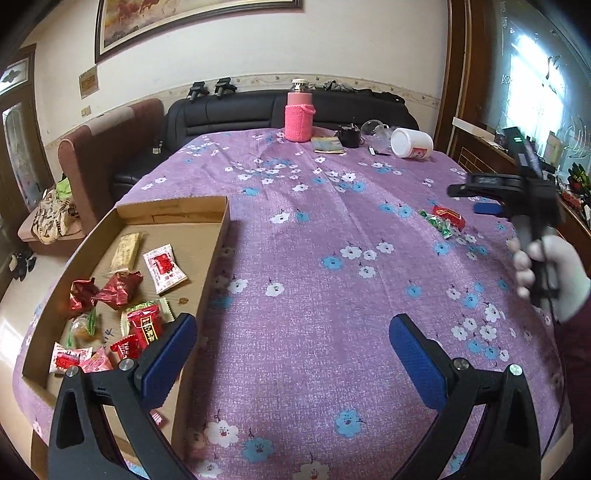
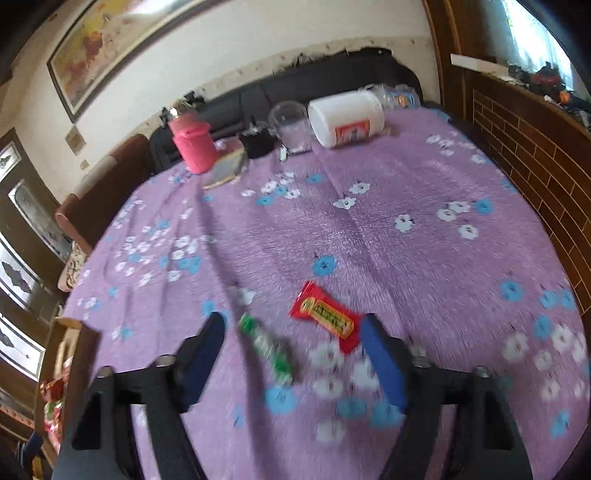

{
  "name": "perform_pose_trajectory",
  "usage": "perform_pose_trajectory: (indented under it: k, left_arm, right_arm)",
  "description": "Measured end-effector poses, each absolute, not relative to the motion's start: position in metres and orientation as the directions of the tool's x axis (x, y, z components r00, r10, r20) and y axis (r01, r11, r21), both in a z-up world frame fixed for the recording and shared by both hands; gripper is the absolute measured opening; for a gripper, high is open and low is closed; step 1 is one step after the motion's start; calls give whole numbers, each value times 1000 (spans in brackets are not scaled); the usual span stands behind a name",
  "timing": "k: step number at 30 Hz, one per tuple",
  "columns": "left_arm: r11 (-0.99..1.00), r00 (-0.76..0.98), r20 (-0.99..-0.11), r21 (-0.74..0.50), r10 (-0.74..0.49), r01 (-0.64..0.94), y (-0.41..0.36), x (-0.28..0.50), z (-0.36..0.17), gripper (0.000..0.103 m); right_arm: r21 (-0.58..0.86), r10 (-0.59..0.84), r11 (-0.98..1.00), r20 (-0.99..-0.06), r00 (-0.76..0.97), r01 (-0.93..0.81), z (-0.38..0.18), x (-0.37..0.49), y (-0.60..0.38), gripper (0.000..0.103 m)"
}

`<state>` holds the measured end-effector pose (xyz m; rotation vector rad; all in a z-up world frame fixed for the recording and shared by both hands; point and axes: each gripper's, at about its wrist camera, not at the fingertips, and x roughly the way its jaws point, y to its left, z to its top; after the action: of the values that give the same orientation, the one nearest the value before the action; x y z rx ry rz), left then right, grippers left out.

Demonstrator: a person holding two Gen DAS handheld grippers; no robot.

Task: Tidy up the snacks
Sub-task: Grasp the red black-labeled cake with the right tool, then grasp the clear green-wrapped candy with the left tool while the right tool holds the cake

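Two snacks, a red packet (image 2: 325,319) and a green candy (image 2: 267,347), lie between the spread, empty right tool (image 2: 291,354); left tool (image 1: 291,343) released beside the cardboard box (image 1: 218,236).

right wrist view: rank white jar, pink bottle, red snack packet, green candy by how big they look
1. white jar
2. pink bottle
3. red snack packet and green candy: alike, and blurred; nearness to the camera inflates both.

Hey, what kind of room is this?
Probably a home living room: a black sofa behind a table under a purple floral cloth, and a large framed painting on the wall.
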<state>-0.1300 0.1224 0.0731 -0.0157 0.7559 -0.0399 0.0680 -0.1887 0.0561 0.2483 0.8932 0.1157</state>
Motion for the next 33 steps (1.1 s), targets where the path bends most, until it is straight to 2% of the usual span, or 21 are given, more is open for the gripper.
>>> perform_pose_trajectory:
  k: [6,7,8,9,13,17,20,24,26,28,29,30,33]
  left_arm:
    - [998,708,-704,-55,-47,10,129,-120,67,103]
    - [998,707,-706,-59,-48,9,130,-118,65,103]
    - [998,705,-707,-65,-52,8,131,-117,64,103]
    - [997,702,-709,-76,-62,11,131,-115,64,103]
    - [990,695,-707,-124,-132,62,127,-109,69,103]
    - [968,659,-709,-196,-252,160,108,-90,79,103]
    - [918,603,-692,-303,-397,256,84,-64,86,103]
    - [868,541,-684,-325,-489,375,27,-17,89,102]
    - [853,505,-698,-320,-507,413,-7,11,82,92]
    - [840,453,-724,-335,-520,428,-33,35,70,70]
    - [836,435,-732,-342,-524,430,-41,45,65,65]
    - [838,419,-747,-339,-516,427,-53,58,57,62]
    - [863,422,-781,-282,-460,418,-74,84,42,62]
  right_arm:
    - [161,146,987,-823,549,-22,29,93,-174,54]
    - [123,121,992,-822,557,-35,29,88,-169,44]
    - [107,112,993,-824,555,-41,29,84,-167,25]
    - [120,127,992,-826,549,-49,30,80,-166,20]
    - [163,161,985,-818,553,-46,31,62,-173,19]
    - [225,184,974,-782,596,-6,37,35,-190,19]
    - [276,216,961,-753,621,0,43,19,-203,19]
    - [320,226,947,-720,656,25,46,9,-227,19]
    - [369,253,928,-715,652,44,42,10,-239,19]
    - [404,271,913,-707,653,58,39,13,-249,19]
    - [409,270,910,-706,654,67,38,13,-253,19]
    - [414,269,907,-706,655,74,38,13,-256,19]
    - [458,294,884,-701,650,93,35,13,-266,19]
